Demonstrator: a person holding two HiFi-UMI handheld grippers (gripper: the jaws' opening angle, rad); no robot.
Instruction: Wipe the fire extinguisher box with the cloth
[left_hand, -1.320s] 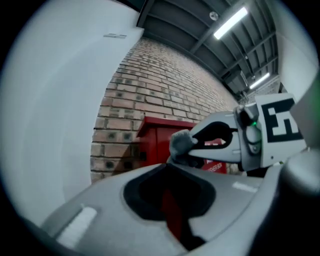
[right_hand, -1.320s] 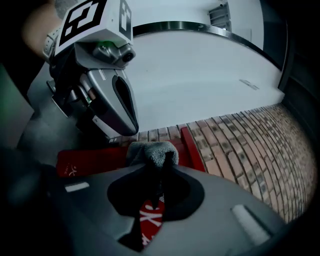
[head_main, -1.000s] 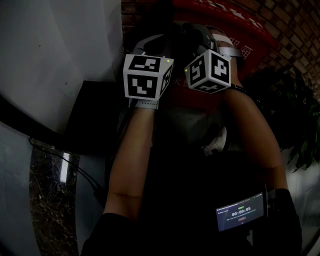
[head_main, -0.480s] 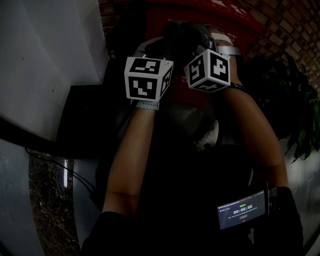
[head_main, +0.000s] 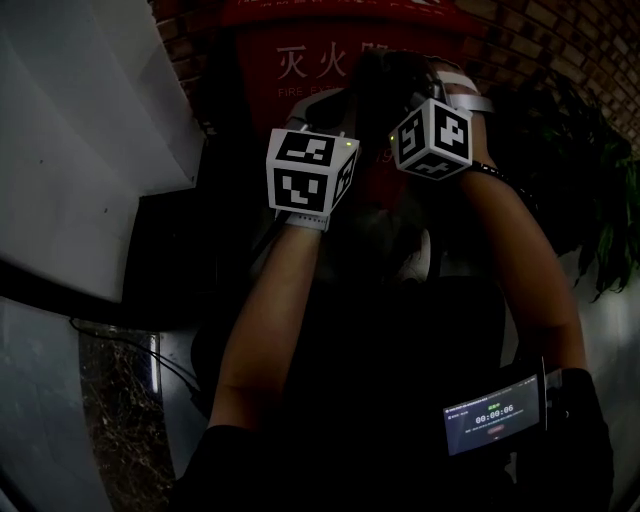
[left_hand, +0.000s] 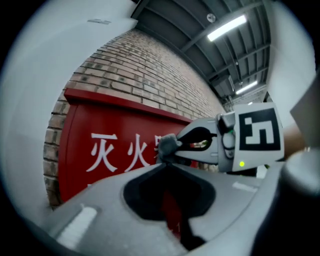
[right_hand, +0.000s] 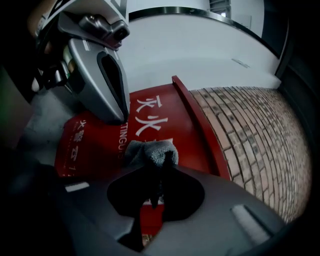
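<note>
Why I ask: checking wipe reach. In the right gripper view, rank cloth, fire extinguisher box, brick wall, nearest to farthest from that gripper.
1. cloth, between the jaws.
2. fire extinguisher box, just ahead.
3. brick wall, behind it, right.

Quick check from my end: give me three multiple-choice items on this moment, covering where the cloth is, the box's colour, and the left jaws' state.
1. The cloth is: A in the right gripper; B on the floor; C on a shelf.
2. The fire extinguisher box is: A green; B red; C yellow.
3. The left gripper has its jaws: A wide apart; B shut on a bottle; C shut, empty.
Key: 1A, its shut jaws pinch it; 2B, its front shows red; 3C, tips meet, nothing between.
</note>
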